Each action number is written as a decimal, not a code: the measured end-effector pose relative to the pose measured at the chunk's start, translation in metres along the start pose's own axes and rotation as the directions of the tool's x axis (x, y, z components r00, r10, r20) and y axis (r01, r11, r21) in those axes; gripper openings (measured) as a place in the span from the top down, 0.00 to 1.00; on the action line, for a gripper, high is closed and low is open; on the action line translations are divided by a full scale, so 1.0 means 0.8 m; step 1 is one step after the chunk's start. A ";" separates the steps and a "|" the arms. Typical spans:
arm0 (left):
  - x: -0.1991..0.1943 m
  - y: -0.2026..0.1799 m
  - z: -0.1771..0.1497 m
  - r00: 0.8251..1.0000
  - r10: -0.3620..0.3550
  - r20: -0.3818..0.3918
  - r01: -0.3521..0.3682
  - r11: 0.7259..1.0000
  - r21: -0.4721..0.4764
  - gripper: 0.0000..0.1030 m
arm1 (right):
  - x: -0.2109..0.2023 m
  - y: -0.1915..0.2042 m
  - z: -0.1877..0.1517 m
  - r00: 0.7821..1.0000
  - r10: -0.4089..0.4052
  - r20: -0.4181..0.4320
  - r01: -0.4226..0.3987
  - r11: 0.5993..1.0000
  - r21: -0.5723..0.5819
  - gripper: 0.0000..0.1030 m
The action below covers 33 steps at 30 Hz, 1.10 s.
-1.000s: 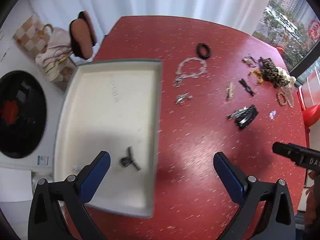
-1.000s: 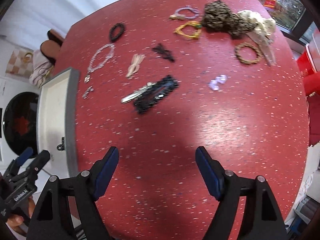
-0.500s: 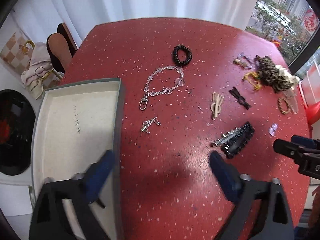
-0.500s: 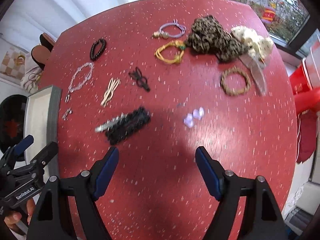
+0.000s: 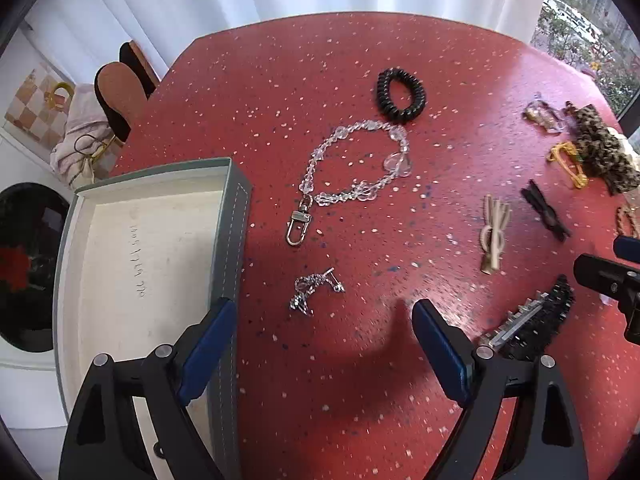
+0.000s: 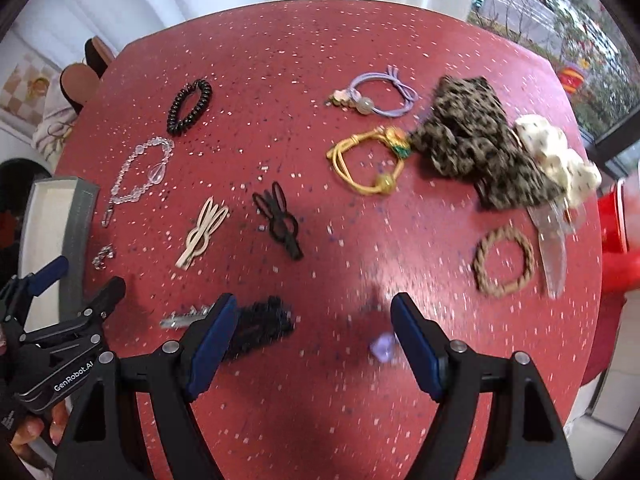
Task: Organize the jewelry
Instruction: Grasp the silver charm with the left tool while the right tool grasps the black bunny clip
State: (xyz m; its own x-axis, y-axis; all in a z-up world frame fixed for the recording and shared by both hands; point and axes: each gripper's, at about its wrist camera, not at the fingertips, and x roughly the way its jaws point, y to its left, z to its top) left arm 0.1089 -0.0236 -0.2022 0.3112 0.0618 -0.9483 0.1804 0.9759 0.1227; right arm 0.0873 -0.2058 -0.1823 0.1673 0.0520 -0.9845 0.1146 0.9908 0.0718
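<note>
My left gripper (image 5: 320,320) is open and empty, just short of a small silver chain piece (image 5: 314,288) on the red table. The grey tray (image 5: 234,240) with a cream inside lies to its left. A clear bead chain (image 5: 356,164) and a black coil tie (image 5: 400,96) lie farther off. My right gripper (image 6: 312,320) is open and empty, above a black hair clip (image 6: 256,328) by its left finger and a small purple piece (image 6: 383,347) by its right finger.
A beige clip (image 6: 202,232), a black bunny clip (image 6: 282,220), a yellow tie (image 6: 366,164), a purple tie (image 6: 380,94), a leopard scrunchie (image 6: 476,140), a cream scrunchie (image 6: 556,156) and a braided tie (image 6: 504,262) lie on the table. A chair (image 5: 120,100) stands beyond its far left edge.
My left gripper has moved right, off the tray and toward the silver chain piece. My right gripper has moved forward over the black clip and purple piece.
</note>
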 end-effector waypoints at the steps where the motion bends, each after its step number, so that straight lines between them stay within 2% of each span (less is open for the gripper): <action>1: 0.004 0.000 0.000 1.000 0.003 -0.005 -0.003 1.000 -0.002 0.11 | 0.004 0.002 0.003 1.000 -0.006 0.000 0.006 1.000 -0.009 0.21; 4: 0.009 -0.003 -0.001 1.000 0.012 -0.002 -0.012 1.000 0.006 0.11 | 0.016 0.008 0.012 1.000 -0.018 0.000 0.018 0.999 -0.030 0.21; 10: 0.016 0.006 0.007 0.999 -0.037 -0.005 0.036 0.998 -0.049 0.11 | 0.035 0.015 0.019 0.999 -0.031 -0.008 0.031 0.998 -0.055 0.21; 15: 0.023 0.016 0.011 0.998 -0.064 -0.014 0.062 0.994 -0.085 0.11 | 0.042 0.032 0.027 0.998 -0.066 0.016 0.067 0.993 -0.102 0.21; 19: 0.026 0.020 0.012 0.995 -0.096 -0.036 0.091 0.988 -0.121 0.12 | 0.046 0.048 0.033 0.998 -0.063 0.028 0.066 0.991 -0.120 0.24; 22: 0.019 0.014 0.012 0.992 -0.125 -0.029 0.122 0.989 -0.088 0.31 | 0.042 0.061 0.030 0.998 -0.056 0.035 0.061 0.988 -0.143 0.33; 24: 0.014 0.007 0.011 0.991 -0.135 -0.024 0.134 0.990 -0.050 0.55 | 0.038 0.066 0.028 0.998 -0.053 0.043 0.059 0.987 -0.151 0.43; 25: 0.011 0.004 0.011 0.990 -0.140 -0.024 0.139 0.990 -0.039 0.62 | 0.037 0.067 0.028 0.998 -0.049 0.046 0.056 0.988 -0.145 0.52; 27: 0.009 0.003 0.011 0.987 -0.157 -0.024 0.157 0.987 -0.031 0.90 | 0.035 0.065 0.025 0.998 -0.048 0.046 0.053 0.991 -0.123 0.63; 29: 0.007 0.004 0.010 0.981 -0.189 -0.033 0.188 0.981 -0.041 0.91 | 0.033 0.062 0.027 0.997 -0.054 0.048 0.058 0.993 -0.100 0.82; 30: 0.005 0.005 0.009 0.980 -0.198 -0.032 0.196 0.980 -0.041 0.91 | 0.030 0.058 0.026 0.998 -0.051 0.045 0.055 0.994 -0.090 0.87; 31: 0.002 0.005 0.008 0.978 -0.206 -0.028 0.205 0.978 -0.040 0.91 | 0.030 0.056 0.026 0.998 -0.046 0.043 0.049 0.996 -0.080 0.92; 33: -0.007 0.005 0.005 0.974 -0.227 -0.019 0.227 0.973 -0.041 0.91 | 0.027 0.049 0.024 0.999 -0.030 0.042 0.032 0.998 -0.053 0.92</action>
State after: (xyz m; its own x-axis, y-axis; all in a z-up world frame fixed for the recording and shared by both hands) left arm 0.1114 -0.0212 -0.1954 0.2439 -0.1578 -0.9569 0.2075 0.9723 -0.1074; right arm 0.1139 -0.1685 -0.1980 0.2050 0.0173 -0.9786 0.0677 0.9972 0.0319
